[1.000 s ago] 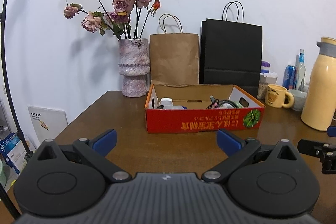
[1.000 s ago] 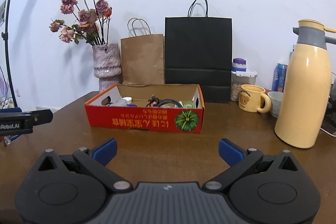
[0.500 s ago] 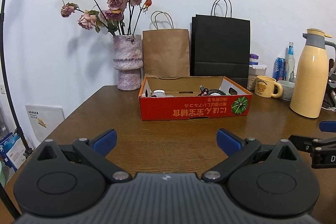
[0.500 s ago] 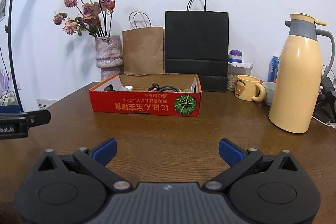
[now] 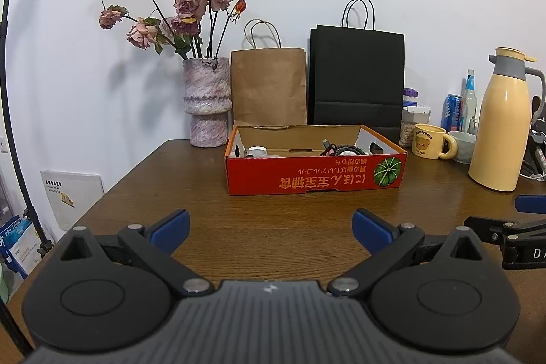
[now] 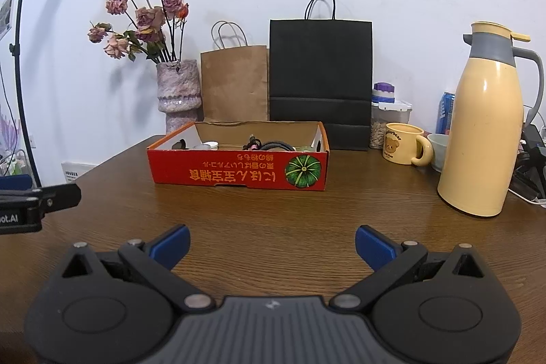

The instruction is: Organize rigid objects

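Note:
A red cardboard box (image 5: 315, 174) (image 6: 239, 173) with a pumpkin picture stands on the brown wooden table (image 5: 266, 220) (image 6: 273, 210). In it lie a white jar (image 5: 256, 151), a coiled black cable (image 5: 344, 149) (image 6: 276, 145) and other small items, mostly hidden by the box wall. My left gripper (image 5: 271, 226) is open and empty, well in front of the box. My right gripper (image 6: 272, 243) is open and empty, also in front of the box. Each gripper shows at the edge of the other's view.
Behind the box stand a vase of dried roses (image 5: 205, 101), a brown paper bag (image 5: 269, 87) and a black paper bag (image 5: 356, 81). At the right are a yellow thermos jug (image 6: 481, 132), a yellow bear mug (image 6: 404, 147), a bowl, a food jar and a can.
Both grippers have pulled back from the box, so it looks smaller and farther. Both stay open and empty.

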Tool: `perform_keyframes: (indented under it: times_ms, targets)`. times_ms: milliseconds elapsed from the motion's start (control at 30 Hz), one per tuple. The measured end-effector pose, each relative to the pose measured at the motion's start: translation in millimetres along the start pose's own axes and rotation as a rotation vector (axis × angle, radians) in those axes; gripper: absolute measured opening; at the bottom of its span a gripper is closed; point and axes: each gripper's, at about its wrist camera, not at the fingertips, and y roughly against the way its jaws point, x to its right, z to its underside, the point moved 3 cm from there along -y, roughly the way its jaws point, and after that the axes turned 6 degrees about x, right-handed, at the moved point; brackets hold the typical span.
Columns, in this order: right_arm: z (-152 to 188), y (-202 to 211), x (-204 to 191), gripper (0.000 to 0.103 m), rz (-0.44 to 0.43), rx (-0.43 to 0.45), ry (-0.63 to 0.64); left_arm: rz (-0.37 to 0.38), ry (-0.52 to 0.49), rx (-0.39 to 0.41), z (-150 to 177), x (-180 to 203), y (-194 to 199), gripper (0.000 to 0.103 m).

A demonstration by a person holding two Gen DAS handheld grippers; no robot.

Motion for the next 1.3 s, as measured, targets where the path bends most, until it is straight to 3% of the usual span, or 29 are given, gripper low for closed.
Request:
perform_keyframes:
  times_ms: [433, 867, 1300]
  targets:
    - [1, -2, -1, 0.103, -0.002, -0.005, -0.002, 0.008, 0.006, -0.001, 2, 0, 1, 0.103]
    - [2, -4, -1, 0.103, -0.004, -0.008, -0.004, -0.044, 0.042, -0.021, 4, -11, -6, 0.103]
    - [5, -5, -3, 0.103, -0.004, -0.013, -0.005, -0.019, 0.055, -0.027, 6, -14, -10, 0.103]
